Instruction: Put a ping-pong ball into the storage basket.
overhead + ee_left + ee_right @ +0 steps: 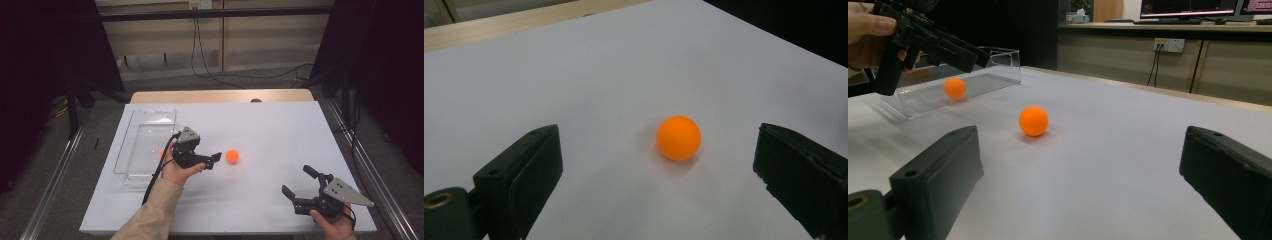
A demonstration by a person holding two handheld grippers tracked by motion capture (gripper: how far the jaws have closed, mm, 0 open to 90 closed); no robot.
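An orange ball [232, 156] [678, 138] [1033, 120] rests on the white table [280, 125] near its middle. My left gripper [213, 159] [660, 171] is open just left of it, jaws pointing at the ball, which lies a little beyond the jaw tips. A second orange ball [162, 153] [954, 87] lies inside a clear plastic tray [150, 114] [1004, 64] at the table's left, partly hidden behind the left hand. My right gripper [299, 181] [1078, 165] stands open near the front right edge, holding nothing, well away from the loose ball.
The clear tray runs lengthwise along the table's left side. Bare white surface stretches between the two grippers and toward the far edge. Dark curtains and cables stand beyond the table. The left gripper [943, 47] shows in the right gripper view in front of the tray.
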